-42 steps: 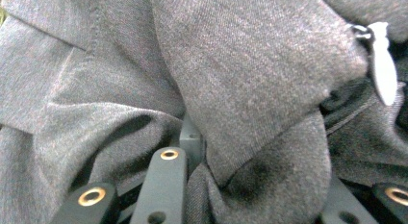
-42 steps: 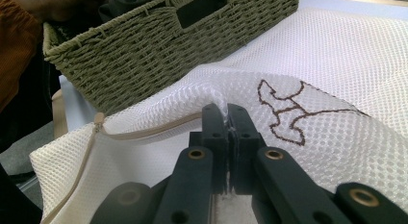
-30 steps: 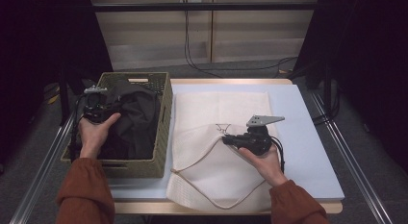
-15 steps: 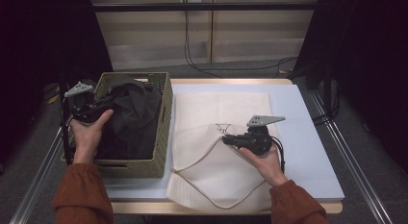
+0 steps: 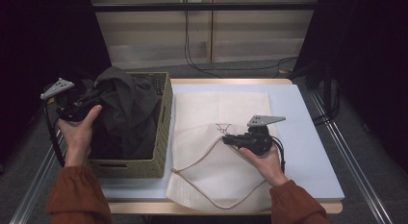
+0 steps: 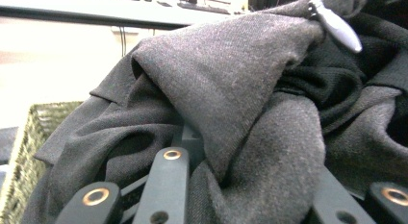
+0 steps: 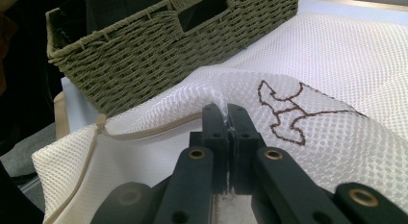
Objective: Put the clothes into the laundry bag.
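Observation:
A dark grey garment rises out of the green woven basket at the table's left. My left gripper is shut on a fold of this garment, which bulges between and over its jaws, with a light zipper pull at the upper right. A white mesh laundry bag with a brown embroidered mark lies flat on the table. My right gripper is shut on the bag's upper layer near its zip edge, lifting it slightly.
The basket stands just left of the bag on a pale blue table top. A wooden panel wall and cables lie beyond the far edge. Metal rails run along the table's right side.
My left gripper has lifted the dark garment up and out toward the basket's left edge. The right gripper and the bag have stayed put.

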The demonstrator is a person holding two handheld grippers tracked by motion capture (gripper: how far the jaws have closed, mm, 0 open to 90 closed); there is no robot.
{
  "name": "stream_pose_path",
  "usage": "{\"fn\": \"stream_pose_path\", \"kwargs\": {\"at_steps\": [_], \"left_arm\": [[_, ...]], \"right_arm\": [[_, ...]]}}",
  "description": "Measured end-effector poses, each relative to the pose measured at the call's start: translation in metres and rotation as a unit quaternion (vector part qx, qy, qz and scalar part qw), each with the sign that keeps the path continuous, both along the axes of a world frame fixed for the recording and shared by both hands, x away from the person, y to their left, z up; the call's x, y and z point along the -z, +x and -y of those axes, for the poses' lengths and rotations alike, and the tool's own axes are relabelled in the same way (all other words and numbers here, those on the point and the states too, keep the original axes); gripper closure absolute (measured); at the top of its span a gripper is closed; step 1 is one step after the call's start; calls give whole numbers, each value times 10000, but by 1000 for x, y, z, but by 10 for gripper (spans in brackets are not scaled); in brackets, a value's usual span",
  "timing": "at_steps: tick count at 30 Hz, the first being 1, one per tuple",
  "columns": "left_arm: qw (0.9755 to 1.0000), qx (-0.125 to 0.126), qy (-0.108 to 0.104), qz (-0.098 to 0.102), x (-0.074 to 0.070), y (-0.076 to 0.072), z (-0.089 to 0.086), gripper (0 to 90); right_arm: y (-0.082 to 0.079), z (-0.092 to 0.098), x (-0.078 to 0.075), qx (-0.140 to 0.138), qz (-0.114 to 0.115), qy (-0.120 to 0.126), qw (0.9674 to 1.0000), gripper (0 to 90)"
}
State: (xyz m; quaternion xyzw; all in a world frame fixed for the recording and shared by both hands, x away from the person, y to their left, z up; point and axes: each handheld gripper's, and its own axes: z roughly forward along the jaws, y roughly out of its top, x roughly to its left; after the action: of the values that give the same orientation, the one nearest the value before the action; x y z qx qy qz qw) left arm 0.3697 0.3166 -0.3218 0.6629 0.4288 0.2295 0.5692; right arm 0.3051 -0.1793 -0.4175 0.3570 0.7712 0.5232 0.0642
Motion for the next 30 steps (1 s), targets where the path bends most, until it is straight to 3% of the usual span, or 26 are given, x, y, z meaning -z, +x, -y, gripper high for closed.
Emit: {"fn": "stream_pose_path", "kwargs": {"at_steps": [12, 16, 30], "left_arm": [[9987, 254, -147, 407, -19, -13, 12, 735], [9974, 360, -295, 555, -27, -19, 16, 735], [9926, 663, -301, 976, -47, -39, 29, 735]], "right_arm": [[0, 0, 0, -2, 5, 8, 10000, 883], [0, 1, -1, 7, 9, 24, 10000, 883], [0, 1, -1, 6, -6, 40, 10000, 883]]}}
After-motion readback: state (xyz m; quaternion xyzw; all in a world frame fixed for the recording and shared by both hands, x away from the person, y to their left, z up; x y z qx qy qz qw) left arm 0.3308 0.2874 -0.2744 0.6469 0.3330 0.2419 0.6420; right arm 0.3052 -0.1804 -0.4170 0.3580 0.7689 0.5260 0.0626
